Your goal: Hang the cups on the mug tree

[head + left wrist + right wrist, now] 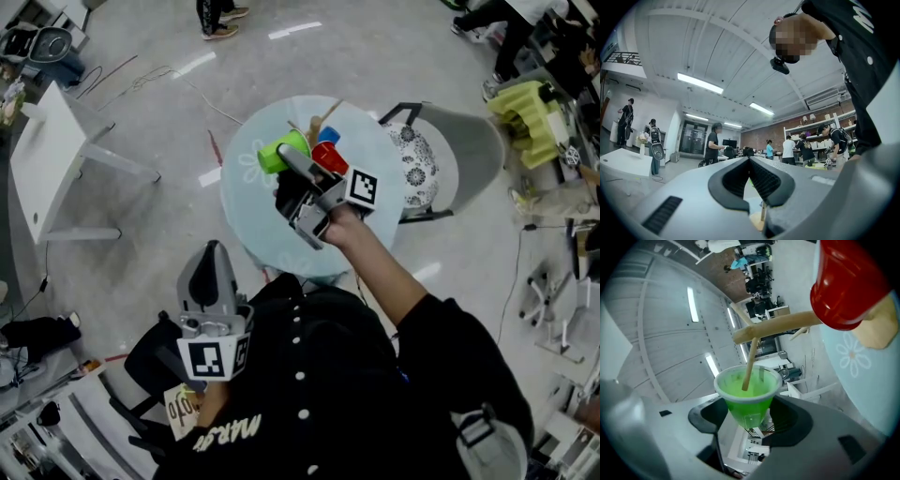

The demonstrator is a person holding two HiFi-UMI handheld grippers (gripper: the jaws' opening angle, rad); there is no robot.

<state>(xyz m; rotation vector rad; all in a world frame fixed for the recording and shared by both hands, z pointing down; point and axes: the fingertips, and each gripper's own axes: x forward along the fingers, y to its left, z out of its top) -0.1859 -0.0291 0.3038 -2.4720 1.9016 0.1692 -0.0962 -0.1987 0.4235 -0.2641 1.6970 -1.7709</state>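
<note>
A wooden mug tree (315,124) stands on the round pale blue table (246,192). A red cup (330,157) and a blue cup (328,134) hang on it. My right gripper (292,169) is shut on a green cup (275,153) and holds it at the tree. In the right gripper view the green cup (747,392) sits between the jaws of the right gripper (747,414), mouth away from me, with a wooden peg (751,359) reaching into it. The red cup (848,287) hangs on a branch (780,326) above. My left gripper (213,262) is held near my body, shut and empty (750,161).
A grey chair (459,141) with a patterned cushion stands at the table's right. A white table (47,159) is at the left, a yellow-green object (530,117) at the far right. Several people stand around the room (712,143).
</note>
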